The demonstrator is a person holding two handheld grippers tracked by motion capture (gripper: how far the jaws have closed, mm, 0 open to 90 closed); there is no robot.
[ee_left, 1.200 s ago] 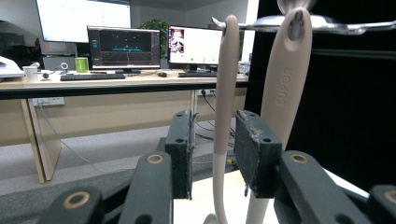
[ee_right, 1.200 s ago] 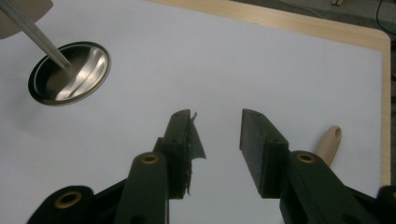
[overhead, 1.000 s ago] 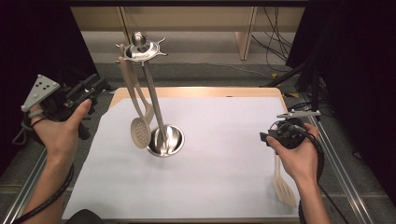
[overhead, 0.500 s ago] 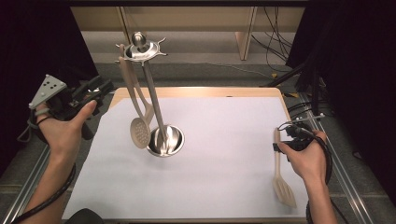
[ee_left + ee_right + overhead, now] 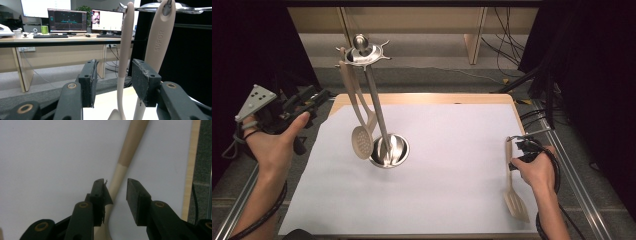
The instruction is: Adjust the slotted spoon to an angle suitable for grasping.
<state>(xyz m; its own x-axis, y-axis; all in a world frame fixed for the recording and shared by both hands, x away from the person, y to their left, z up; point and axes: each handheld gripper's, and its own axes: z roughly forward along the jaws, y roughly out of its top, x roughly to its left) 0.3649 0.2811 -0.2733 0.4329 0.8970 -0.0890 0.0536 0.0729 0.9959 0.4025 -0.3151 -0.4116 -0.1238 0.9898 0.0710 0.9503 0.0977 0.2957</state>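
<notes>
The right gripper (image 5: pixel 518 148) is low over the white sheet (image 5: pixel 452 150) near the table's right edge, pointing down at a beige plastic slotted turner (image 5: pixel 513 192) that lies flat there. In the right gripper view its jaws have just been closing and now straddle the turner (image 5: pixel 117 177)'s handle just below the darker grip end; the handle runs between the pads with a gap on either side, so the jaws stand open around it and nothing is clamped. The turner's blade lies behind the claw, toward the person's wrist.

The left gripper (image 5: pixel 314 100) is held above the table's left edge, its jaws have just been opening, and they are apart with nothing pressed. Ahead of this claw stands a polished steel utensil stand (image 5: pixel 379 115) with a round base. Two beige utensils hang from its top hooks: a slotted spoon (image 5: pixel 360 135) and a second long-handled piece (image 5: pixel 157 42), both seen past the left jaws and not touching them.
</notes>
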